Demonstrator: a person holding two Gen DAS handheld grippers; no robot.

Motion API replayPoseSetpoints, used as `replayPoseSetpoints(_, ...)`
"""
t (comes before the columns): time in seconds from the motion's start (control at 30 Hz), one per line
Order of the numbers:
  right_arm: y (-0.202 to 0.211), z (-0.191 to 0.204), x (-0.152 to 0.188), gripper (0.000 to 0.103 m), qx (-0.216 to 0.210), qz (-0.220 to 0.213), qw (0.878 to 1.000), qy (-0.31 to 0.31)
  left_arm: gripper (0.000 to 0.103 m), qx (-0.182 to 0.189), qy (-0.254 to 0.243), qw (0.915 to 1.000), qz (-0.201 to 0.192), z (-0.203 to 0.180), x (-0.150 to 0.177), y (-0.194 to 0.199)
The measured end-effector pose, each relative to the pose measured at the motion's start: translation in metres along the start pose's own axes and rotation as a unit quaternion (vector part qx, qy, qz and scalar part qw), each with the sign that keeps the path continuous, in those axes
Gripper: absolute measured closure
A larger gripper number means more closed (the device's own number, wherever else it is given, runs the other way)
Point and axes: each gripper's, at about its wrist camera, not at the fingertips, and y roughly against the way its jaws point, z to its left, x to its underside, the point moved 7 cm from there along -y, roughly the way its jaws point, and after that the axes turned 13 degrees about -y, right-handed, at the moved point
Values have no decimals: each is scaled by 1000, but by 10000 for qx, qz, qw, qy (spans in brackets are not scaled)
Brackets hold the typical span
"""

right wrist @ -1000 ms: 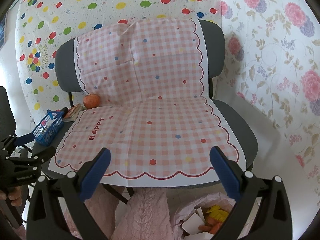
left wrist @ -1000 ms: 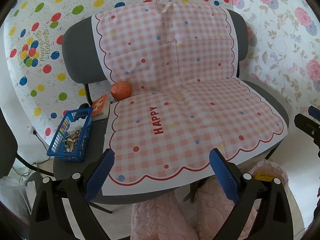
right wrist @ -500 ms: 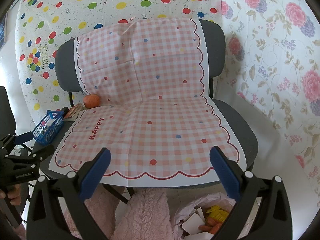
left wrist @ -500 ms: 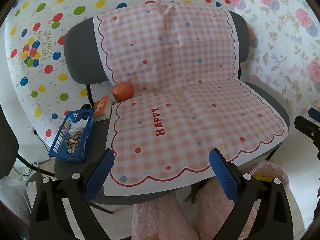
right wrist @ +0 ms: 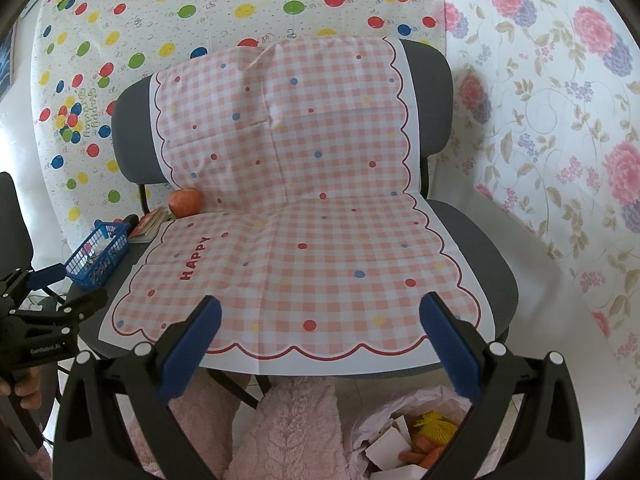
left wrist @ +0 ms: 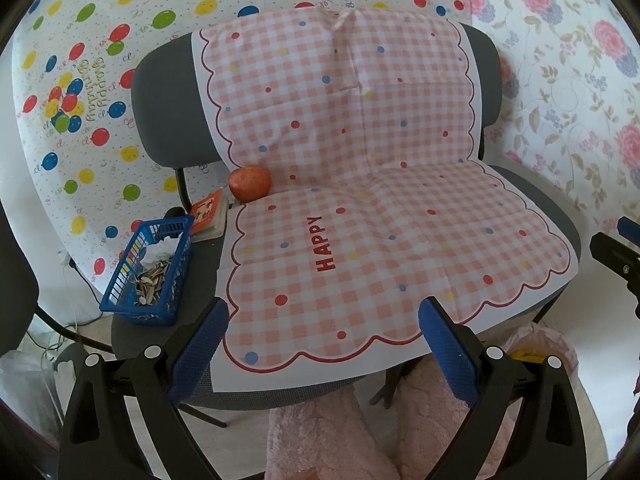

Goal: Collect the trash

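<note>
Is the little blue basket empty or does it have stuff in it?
Not empty. The blue basket holds a pile of seed shells and white crumpled paper.

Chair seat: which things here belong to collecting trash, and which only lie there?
Belongs to the job:
- blue basket holding seed shells and crumpled paper
- pink trash bag on the floor, already holding scraps
- left gripper and right gripper, both open and empty

Just lying about:
- apple
- booklet
- checked cloth
</note>
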Motion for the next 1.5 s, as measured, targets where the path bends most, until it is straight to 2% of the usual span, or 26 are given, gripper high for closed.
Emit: replayPoseSetpoints(1.5,0,-3,-1,6,-19,12,10000,11,8,-22,36,10000,32,0,2,0)
